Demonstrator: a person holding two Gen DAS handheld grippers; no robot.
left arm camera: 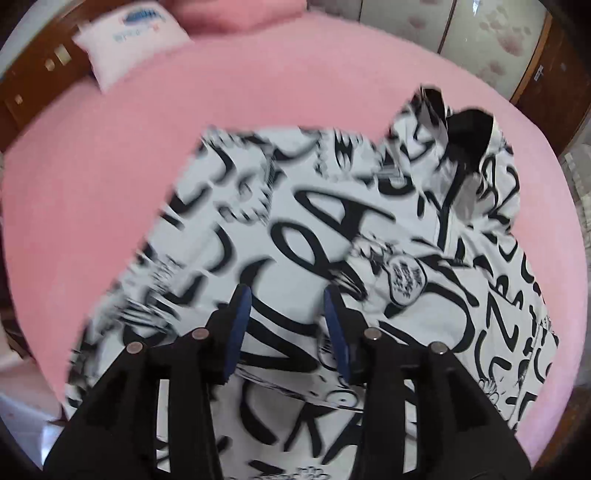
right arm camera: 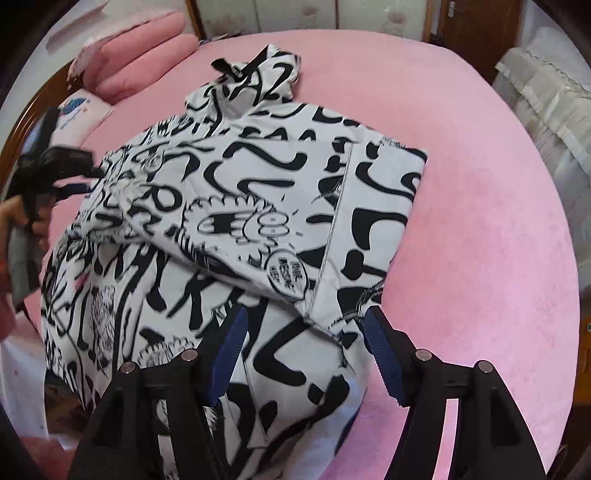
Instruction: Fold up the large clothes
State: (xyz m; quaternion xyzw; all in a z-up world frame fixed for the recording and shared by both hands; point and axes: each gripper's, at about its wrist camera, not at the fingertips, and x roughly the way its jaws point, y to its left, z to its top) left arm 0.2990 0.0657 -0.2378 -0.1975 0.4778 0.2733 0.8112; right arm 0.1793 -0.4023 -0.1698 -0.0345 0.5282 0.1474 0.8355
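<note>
At the bed's far left corner a pale pink pillow [left arm camera: 127, 48] with a blue print leans by the dark wooden headboard [left arm camera: 33, 77], with folded pink bedding [right arm camera: 144, 55] beside it. The black-and-white graffiti-print hoodie [left arm camera: 295, 221] lies spread over the middle of the pink bed [left arm camera: 110, 166], its hood [left arm camera: 469, 136] toward the far side. The left gripper [left arm camera: 288, 295] hangs just over the garment with its blue-padded jaws apart, nothing between them. Further right, one part of the hoodie is folded over the body, a round patch [right arm camera: 288, 277] showing on it. The right gripper [right arm camera: 306, 317] sits at the hoodie's near right edge, jaws spread wide either side of the folded corner, not pinching it. A wardrobe [left arm camera: 461, 33] stands beyond the bed's far right edge.
</note>
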